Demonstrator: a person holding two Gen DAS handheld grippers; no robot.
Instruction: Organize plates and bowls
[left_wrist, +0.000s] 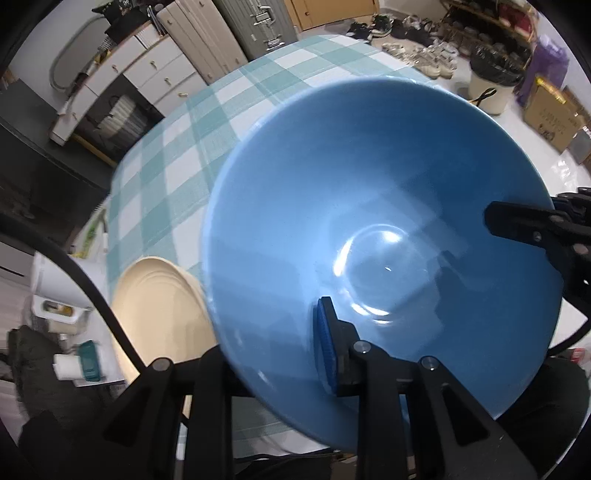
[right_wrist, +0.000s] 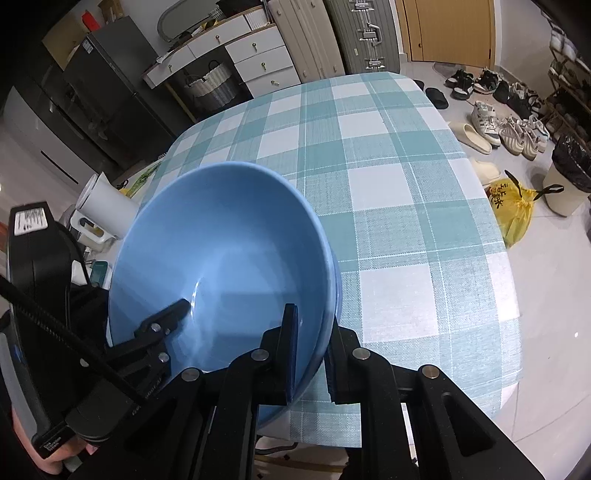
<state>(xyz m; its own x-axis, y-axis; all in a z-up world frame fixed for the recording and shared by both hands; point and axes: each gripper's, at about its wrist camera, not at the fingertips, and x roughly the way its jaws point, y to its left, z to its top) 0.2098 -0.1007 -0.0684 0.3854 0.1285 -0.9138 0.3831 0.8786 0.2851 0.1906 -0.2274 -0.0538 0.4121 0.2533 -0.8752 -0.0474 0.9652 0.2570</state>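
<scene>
Left wrist view. The left gripper (left_wrist: 280, 354) pinches the near rim of a glossy blue ceramic bowl (left_wrist: 388, 229): one blue-padded finger lies inside the wall, the other finger passes under the rim, largely hidden. The bowl is tilted and appears raised off the teal-and-white checked tablecloth (left_wrist: 229, 110). At the far rim, right of the jaws, a black finger of the right gripper (left_wrist: 517, 221) reaches over the edge into the bowl. Left of the jaws and lower, a cream ribbed plate (left_wrist: 159, 314) lies on the cloth, partly covered by the bowl. Judgement: the bowl is held from two sides for steadiness in transit; its destination cannot be told.

Right wrist view. The right gripper (right_wrist: 310, 354) closes on the bowl (right_wrist: 221, 251) wall, one pad inside, one outside, rim between them. A second blue rim edge shows just beneath the first at the jaws, so this may be two nested bowls; I cannot tell for certain. Left of the jaws the left gripper (right_wrist: 162, 325) has a finger inside the bowl.

Differences. Only this view shows the open cloth (right_wrist: 406, 184) ahead and right of the jaws, and the possible doubled rim. Only the left view shows the cream plate.
</scene>
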